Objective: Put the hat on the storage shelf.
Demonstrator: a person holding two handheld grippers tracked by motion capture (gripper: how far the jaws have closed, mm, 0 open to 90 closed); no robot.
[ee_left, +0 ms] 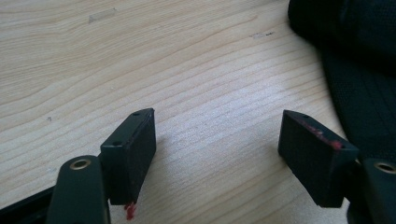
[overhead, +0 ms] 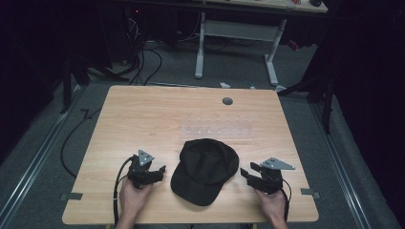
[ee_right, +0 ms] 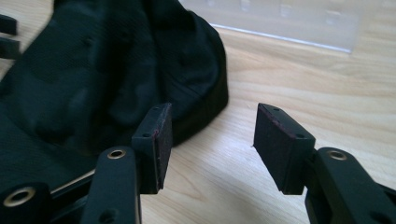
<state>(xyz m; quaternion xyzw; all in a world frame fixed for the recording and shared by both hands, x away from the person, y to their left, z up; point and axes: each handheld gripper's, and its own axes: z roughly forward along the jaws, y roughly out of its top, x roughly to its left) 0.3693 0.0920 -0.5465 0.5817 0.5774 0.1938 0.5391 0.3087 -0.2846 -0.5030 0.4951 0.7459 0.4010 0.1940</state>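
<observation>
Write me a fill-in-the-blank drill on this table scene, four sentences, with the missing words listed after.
1. The cap lying on the wooden table is ____ in colour.
2. The cap lies ____ the left tongs and the right tongs.
3. Both pairs of tongs stand ____, with nothing held in them.
4. Beyond the cap lies a clear plastic ____.

Missing words: black; between; open; sheet
</observation>
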